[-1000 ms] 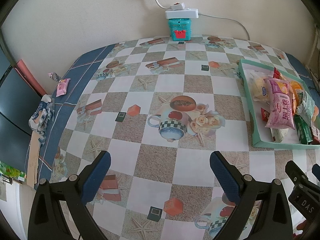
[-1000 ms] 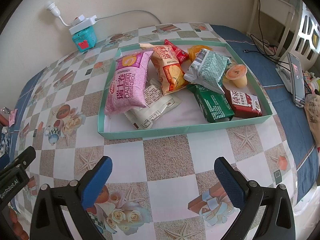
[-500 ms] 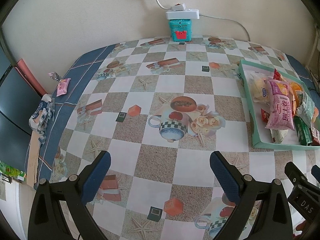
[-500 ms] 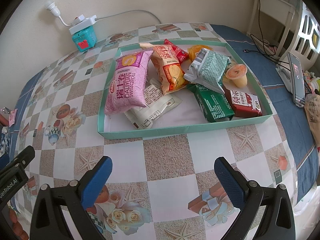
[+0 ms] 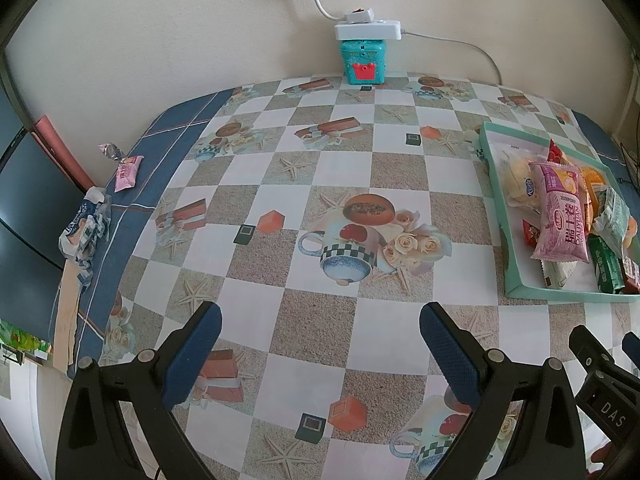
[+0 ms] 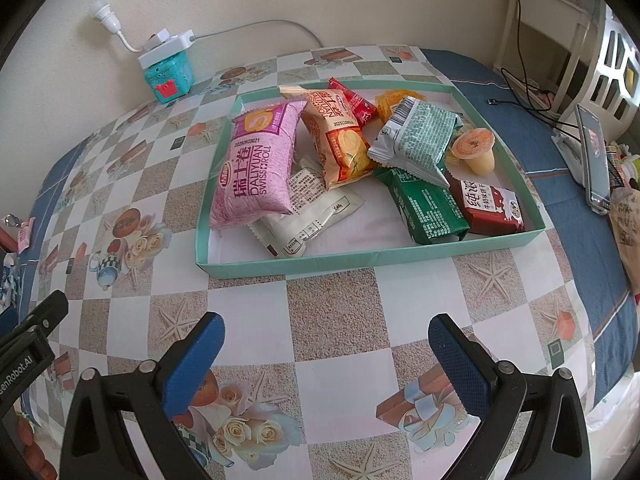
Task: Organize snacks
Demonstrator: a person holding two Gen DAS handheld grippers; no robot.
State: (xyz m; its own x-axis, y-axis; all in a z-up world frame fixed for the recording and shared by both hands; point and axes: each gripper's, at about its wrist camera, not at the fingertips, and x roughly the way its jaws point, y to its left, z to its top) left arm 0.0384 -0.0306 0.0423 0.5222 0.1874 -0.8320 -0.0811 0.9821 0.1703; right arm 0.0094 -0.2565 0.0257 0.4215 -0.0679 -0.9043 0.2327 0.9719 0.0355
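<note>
Both grippers unmoved, jaws wide, above tablecloth (image 6: pixel 332 312).

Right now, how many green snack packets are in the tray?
2. A pale green packet lies tilted on top of the pile at the tray's middle right; a dark green packet lies partly under it, nearer the front wall. Others may be hidden beneath the pile.
</note>
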